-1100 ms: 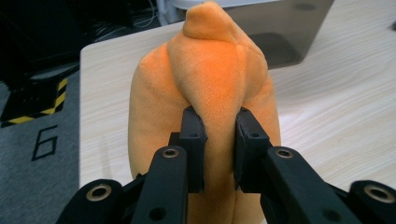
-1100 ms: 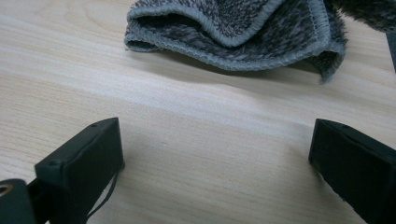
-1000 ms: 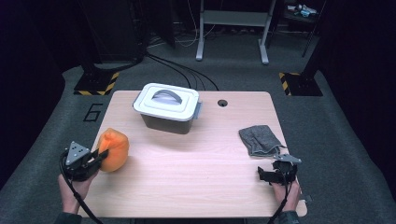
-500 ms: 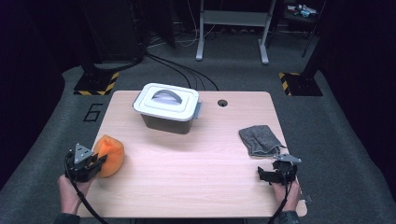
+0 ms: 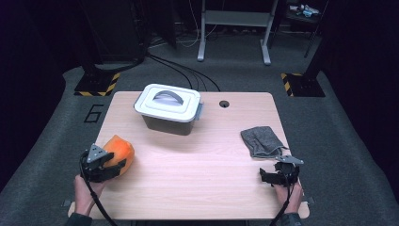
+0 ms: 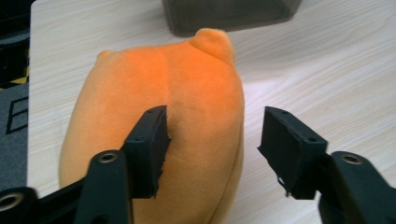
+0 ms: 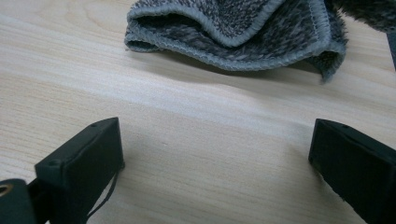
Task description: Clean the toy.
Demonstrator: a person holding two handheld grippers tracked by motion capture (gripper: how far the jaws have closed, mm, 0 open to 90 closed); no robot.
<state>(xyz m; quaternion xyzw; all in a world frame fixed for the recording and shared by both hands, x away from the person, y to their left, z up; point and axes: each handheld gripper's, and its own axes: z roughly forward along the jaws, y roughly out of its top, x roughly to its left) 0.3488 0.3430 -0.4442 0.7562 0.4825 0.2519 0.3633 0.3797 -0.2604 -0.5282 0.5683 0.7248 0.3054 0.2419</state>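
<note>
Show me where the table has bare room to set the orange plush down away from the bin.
The widest bare patch of the table runs between the orange plush at the left claw and the grey cloth near the right claw, in front of the lidded bin. The far right corner beyond the cloth is also free. The left edge is tight.

The orange toy (image 6: 187,93) looks soft, matt plush; the grey cloth (image 7: 243,32) is coarse knit; the worktop (image 5: 207,169) is smooth pale wood.
</note>
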